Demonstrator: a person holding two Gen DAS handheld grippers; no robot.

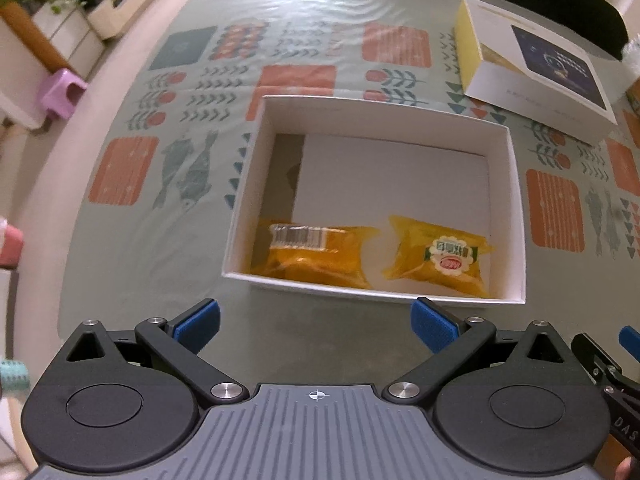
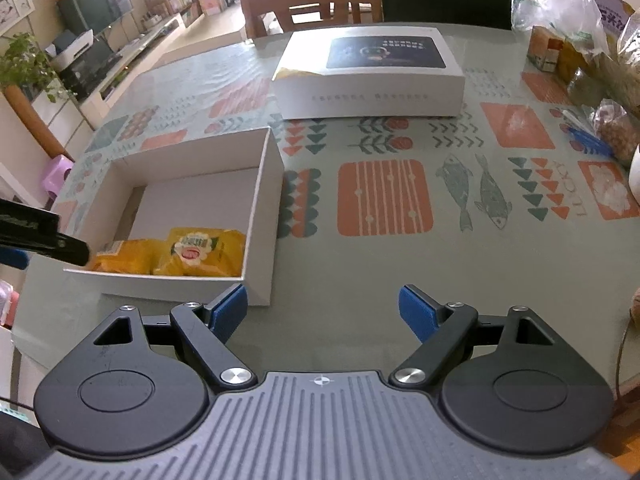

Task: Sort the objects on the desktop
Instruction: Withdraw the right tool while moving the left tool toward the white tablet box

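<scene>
An open white box (image 1: 516, 200) stands on the patterned tablecloth; it also shows in the right wrist view (image 2: 264, 216). Two yellow snack packets lie along its near wall: one with a barcode (image 1: 316, 252) and one with a green and red label (image 1: 440, 260). In the right wrist view they show as the barcode packet (image 2: 120, 258) and the labelled packet (image 2: 200, 252). My left gripper (image 1: 316, 320) is open and empty, just short of the box's near wall. My right gripper (image 2: 322, 312) is open and empty, over the cloth right of the box.
A closed white lid with a dark picture (image 2: 368, 76) lies behind the open box, also in the left wrist view (image 1: 536, 64). Bags and jars of food (image 2: 592, 56) crowd the table's right edge. Wooden chairs (image 2: 312, 0) stand at the far side.
</scene>
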